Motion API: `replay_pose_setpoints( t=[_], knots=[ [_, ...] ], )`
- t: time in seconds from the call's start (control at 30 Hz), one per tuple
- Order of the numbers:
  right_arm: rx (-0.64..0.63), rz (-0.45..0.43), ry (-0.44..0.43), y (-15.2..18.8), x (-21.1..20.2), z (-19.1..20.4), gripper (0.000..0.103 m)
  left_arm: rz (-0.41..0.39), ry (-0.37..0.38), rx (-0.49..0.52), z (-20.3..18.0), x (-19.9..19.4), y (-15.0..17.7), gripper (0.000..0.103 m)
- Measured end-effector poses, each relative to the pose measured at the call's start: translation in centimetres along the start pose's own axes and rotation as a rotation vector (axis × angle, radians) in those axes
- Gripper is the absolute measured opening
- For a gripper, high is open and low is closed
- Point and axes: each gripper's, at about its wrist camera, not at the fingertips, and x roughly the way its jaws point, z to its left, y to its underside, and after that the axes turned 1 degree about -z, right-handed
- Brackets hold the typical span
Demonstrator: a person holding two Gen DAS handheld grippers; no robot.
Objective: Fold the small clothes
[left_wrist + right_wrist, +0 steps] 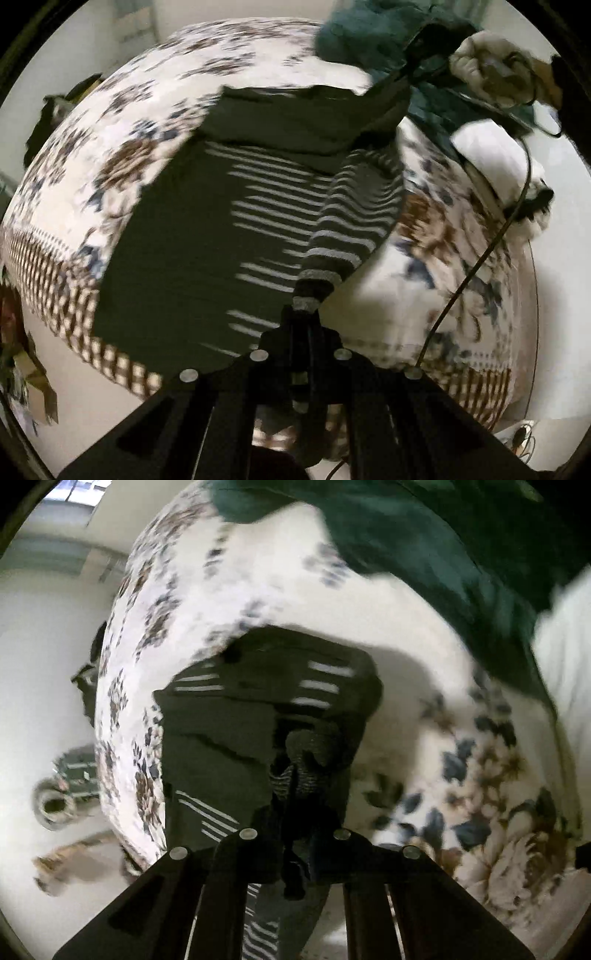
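Observation:
A dark sweater with thin white stripes (192,236) lies spread on a floral bedspread (110,122). My left gripper (304,314) is shut on the cuff of its striped sleeve (351,218), which stretches up and away across the garment. In the right wrist view the same sweater (229,746) is bunched and partly lifted. My right gripper (295,775) is shut on a gathered fold of its dark fabric, and cloth hangs down between the fingers. The other gripper and its gloved hand (491,66) show at the top right of the left wrist view.
A dark green blanket (461,554) is heaped at the head of the bed, beside a white pillow (495,158). A thin cable (476,266) runs across the right of the bed. The bed's checkered edge (74,317) drops to a pale floor, with clutter (59,797) on it.

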Motion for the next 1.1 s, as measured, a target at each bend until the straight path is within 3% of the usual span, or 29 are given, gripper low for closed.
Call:
replay_pose_setpoints(
  t=[0.2, 0.37, 0.47, 0.6, 0.87, 0.9, 0.97, 1.0, 1.03, 1.07, 1.1],
  knots=[
    [-0.127, -0.002, 0.119, -2.8, 2.7, 16.2, 0.009, 0.033, 0.028, -0.183, 10.9, 2.5, 0.8, 0.004],
    [-0.265, 0.039, 0.256, -4.5, 12.2, 28.8, 0.009, 0.059, 0.063, -0.355, 19.2, 6.5, 0.9, 0.004],
    [-0.319, 0.064, 0.334, -4.9, 18.3, 33.1, 0.009, 0.078, 0.114, -0.461, 23.5, 9.2, 1.1, 0.004],
    [-0.296, 0.067, 0.356, -5.5, 23.6, 35.1, 0.009, 0.094, 0.196, -0.573, 26.9, 10.2, 2.0, 0.004],
    [-0.191, 0.129, 0.382, -5.9, 30.2, 36.2, 0.01, 0.198, 0.171, -0.524, 29.6, 12.6, 2.2, 0.011],
    [-0.181, 0.14, 0.368, -5.9, 30.4, 36.2, 0.014, 0.217, 0.189, -0.548, 31.0, 12.9, 2.4, 0.011],
    [-0.152, 0.164, 0.262, -5.9, 29.9, 36.4, 0.017, 0.235, 0.167, -0.57, 33.1, 12.4, 2.6, 0.013],
    [-0.15, 0.173, 0.211, -5.7, 29.4, 36.4, 0.027, 0.228, 0.178, -0.585, 34.2, 12.0, 2.8, 0.024],
    [-0.152, 0.185, 0.163, -5.4, 28.6, 36.4, 0.049, 0.212, 0.212, -0.607, 35.1, 11.4, 3.0, 0.038],
    [-0.165, 0.184, 0.126, -4.6, 27.3, 36.2, 0.058, 0.198, 0.24, -0.63, 35.9, 10.8, 3.2, 0.047],
    [-0.186, 0.177, 0.109, -3.8, 26.2, 36.1, 0.061, 0.191, 0.247, -0.645, 36.5, 10.2, 3.3, 0.064]
  ],
)
